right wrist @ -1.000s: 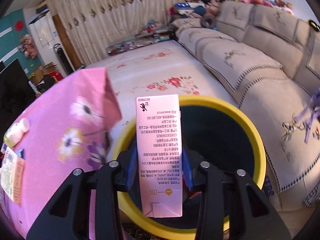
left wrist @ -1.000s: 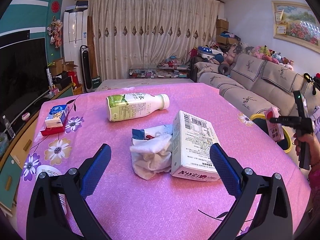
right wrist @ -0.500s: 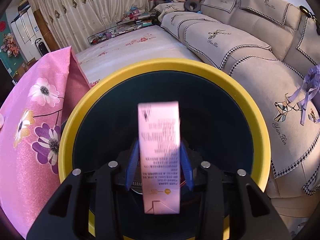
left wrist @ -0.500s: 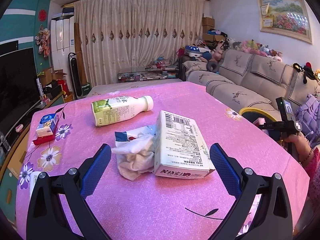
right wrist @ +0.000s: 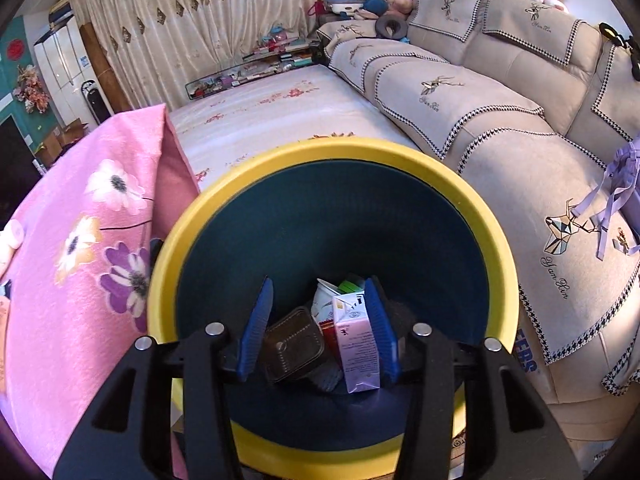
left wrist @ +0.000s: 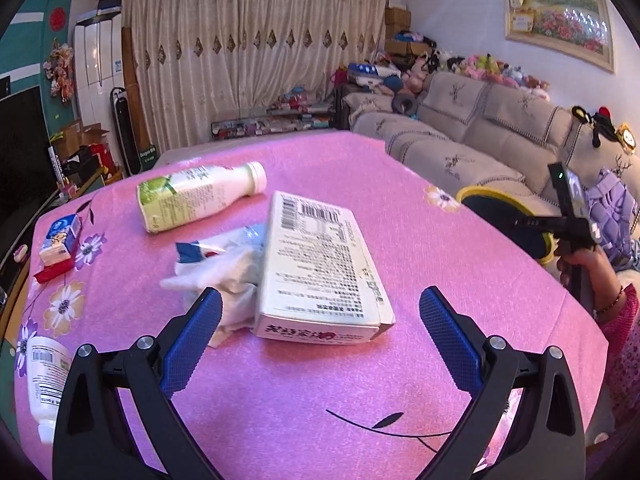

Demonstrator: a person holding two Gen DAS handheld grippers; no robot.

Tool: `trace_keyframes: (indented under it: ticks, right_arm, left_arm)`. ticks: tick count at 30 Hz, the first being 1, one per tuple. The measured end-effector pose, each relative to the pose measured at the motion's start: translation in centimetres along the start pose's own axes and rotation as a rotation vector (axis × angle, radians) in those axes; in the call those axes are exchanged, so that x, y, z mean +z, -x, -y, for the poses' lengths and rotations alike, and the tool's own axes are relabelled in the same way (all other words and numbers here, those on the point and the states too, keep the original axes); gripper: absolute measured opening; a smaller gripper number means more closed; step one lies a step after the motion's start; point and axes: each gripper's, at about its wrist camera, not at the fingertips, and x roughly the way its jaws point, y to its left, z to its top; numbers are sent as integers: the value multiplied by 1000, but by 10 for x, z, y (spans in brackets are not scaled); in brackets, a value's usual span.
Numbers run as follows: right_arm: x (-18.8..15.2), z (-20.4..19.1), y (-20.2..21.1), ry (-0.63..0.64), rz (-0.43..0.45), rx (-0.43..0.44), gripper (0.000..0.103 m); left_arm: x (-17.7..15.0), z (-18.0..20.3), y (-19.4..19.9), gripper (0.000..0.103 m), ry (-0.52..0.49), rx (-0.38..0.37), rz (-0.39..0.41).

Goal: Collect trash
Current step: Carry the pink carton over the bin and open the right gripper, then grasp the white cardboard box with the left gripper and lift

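The left gripper (left wrist: 320, 344), jaws wide apart, faces the flat carton (left wrist: 320, 264) lying lengthwise just ahead; the right gripper (right wrist: 320, 332), opening, seemingly has dropped its pink carton (right wrist: 357, 344).

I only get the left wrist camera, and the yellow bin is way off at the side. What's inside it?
Observer: A small pink carton lies down in the yellow bin.
Operator: Is the other gripper squeezing it?
Observer: No. The right gripper is above the bin with its jaws opening. The carton shows between them, but the pads do not press it.
Operator: Is anything else in there?
Observer: Yes, a dark lidded container lies beside the carton, with a white cup-like thing behind them.
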Motion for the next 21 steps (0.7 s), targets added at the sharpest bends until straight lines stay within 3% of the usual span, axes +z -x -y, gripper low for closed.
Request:
trace_keyframes:
  ticks: [5, 12, 21]
  right_arm:
    - [1, 2, 10, -12, 17, 30, 47]
    - [-1, 7, 9, -26, 10, 48, 47]
    - [-2, 7, 5, -32, 2, 69, 47]
  left_arm:
    - [3, 7, -22, 97, -30, 15, -82]
    - [4, 18, -33, 97, -71, 11, -113]
    - [14, 32, -56, 97, -90, 114, -171]
